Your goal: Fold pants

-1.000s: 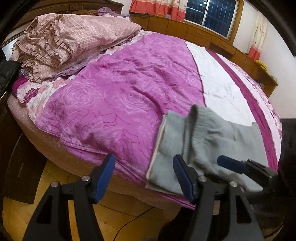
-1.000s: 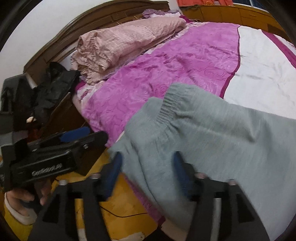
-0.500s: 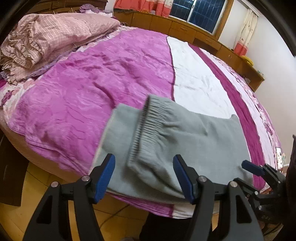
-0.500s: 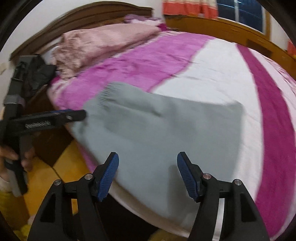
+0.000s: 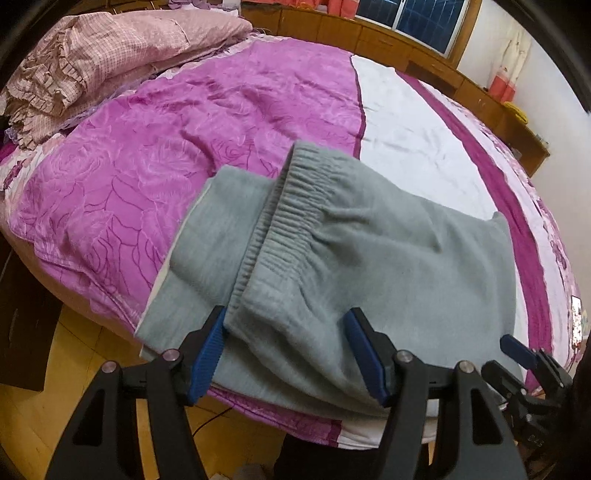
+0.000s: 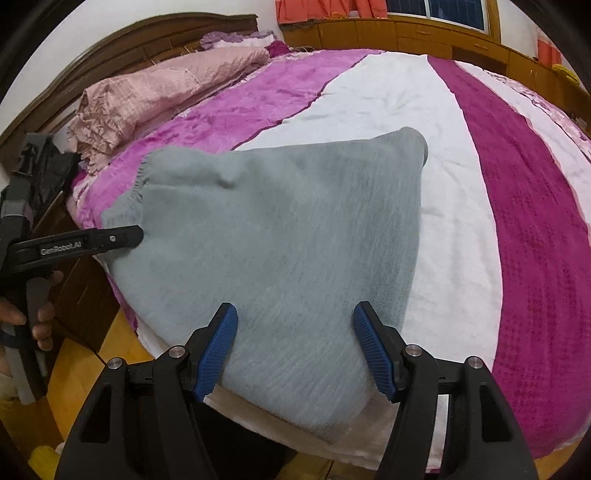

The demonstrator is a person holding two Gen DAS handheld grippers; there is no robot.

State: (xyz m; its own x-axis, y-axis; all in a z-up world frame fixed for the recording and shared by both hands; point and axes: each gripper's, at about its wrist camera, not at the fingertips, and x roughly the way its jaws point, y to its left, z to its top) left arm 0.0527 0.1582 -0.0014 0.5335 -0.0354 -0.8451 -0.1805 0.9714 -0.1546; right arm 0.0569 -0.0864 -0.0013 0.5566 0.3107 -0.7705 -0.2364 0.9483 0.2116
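Observation:
Grey pants (image 5: 369,258) lie folded on the near edge of the bed, the elastic waistband (image 5: 284,206) lying over a lower layer. My left gripper (image 5: 291,354) is open, its jaws on either side of the near waistband corner. My right gripper (image 6: 295,347) is open over the near edge of the pants (image 6: 280,229), holding nothing. The left gripper shows in the right wrist view (image 6: 92,240) at the left side of the pants. The right gripper shows in the left wrist view (image 5: 524,354) at the lower right.
The bed has a purple and white quilt (image 5: 184,129). A pink checked duvet (image 5: 92,55) is piled at the head end. Wooden cabinets (image 5: 369,33) run along the far wall. A dark bedside unit (image 6: 55,177) with black cloth stands left. Wooden floor (image 5: 74,350) lies below.
Both grippers have moved in closer over the near edge of the pants. The left gripper now has the waistband corner between its open jaws. The pants have not moved.

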